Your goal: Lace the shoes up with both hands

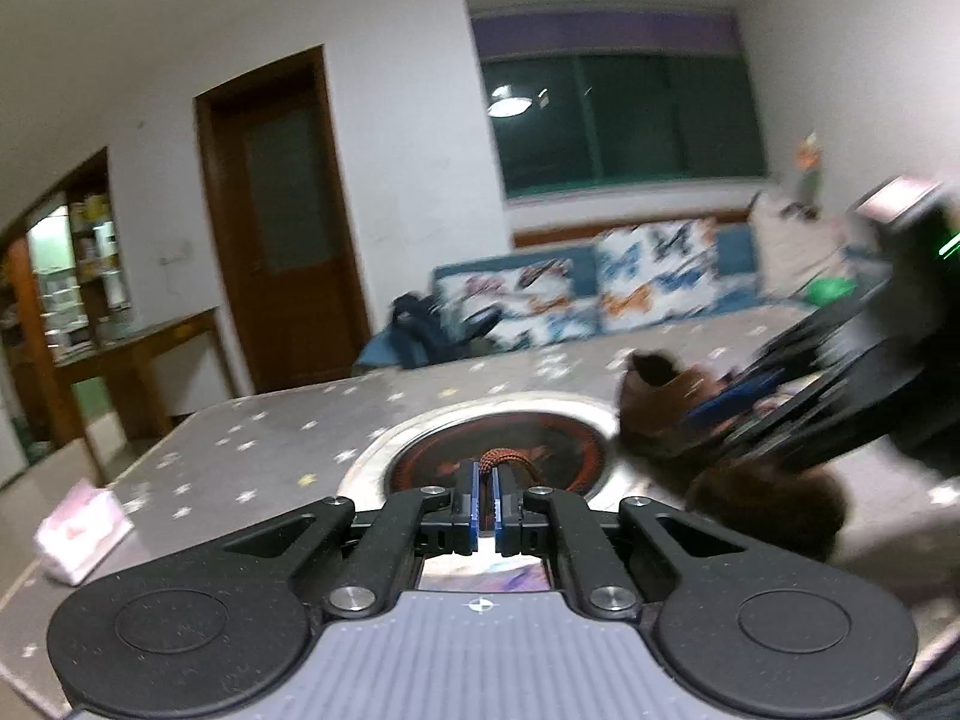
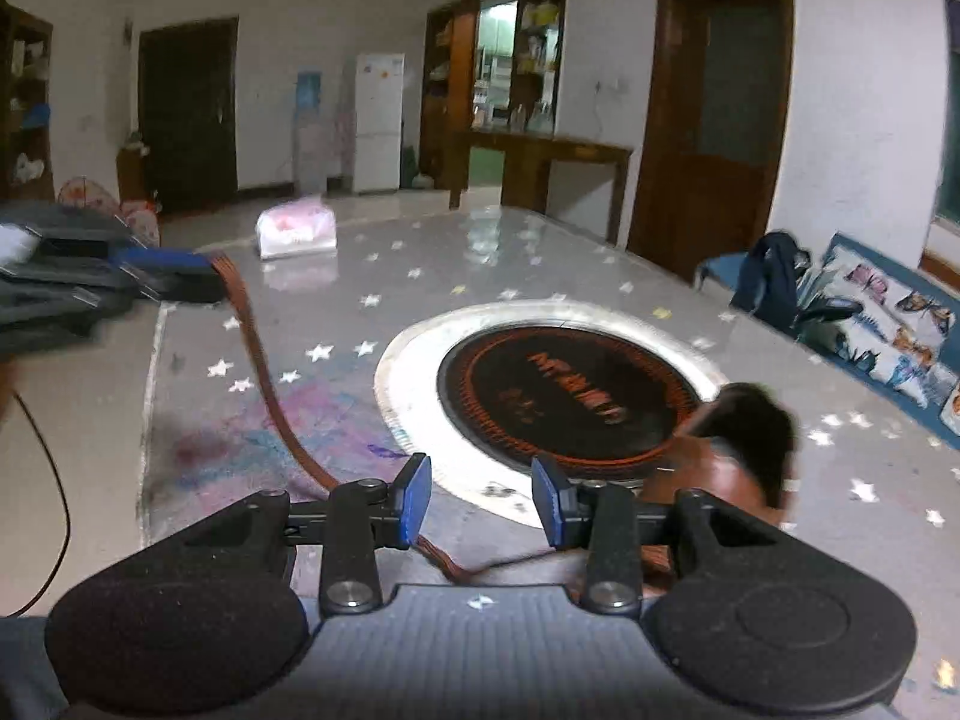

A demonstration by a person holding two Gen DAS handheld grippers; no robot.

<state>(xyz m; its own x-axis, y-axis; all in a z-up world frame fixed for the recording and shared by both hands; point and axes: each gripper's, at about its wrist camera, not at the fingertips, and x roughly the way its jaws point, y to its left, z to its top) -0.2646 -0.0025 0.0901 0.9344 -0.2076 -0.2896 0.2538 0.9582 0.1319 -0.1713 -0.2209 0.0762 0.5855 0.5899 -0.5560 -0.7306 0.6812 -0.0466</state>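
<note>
- Left claw [image 1: 485,501] pressed together, pinching the brown lace [image 1: 503,457] near its end; in the right wrist view the same claw [image 2: 207,279] shows at far left with the lace [image 2: 264,372] running from it down toward the near table edge.
- Right claw [image 2: 481,495] spread, nothing between the pads; the lace passes below it, not gripped.
- Brown shoe [image 2: 729,456] with dark fuzzy lining sits on the table [image 2: 540,252] just beside the round inset burner [image 2: 570,390], blurred in both views. Left wrist view: shoe [image 1: 666,408] to the right, right claw [image 1: 750,396] close over it.
- Progress, my read: mid-lacing. One lace end is in hand and drawn out to the side, looks like a pull-through.
- Eyelets too blurred to count; cannot tell how many rows are done.
- Left to do, likely: regrip with the right claw, thread the remaining eyelets, tighten.
- Pink tissue pack [image 2: 295,234] farther back, not involved.
</note>
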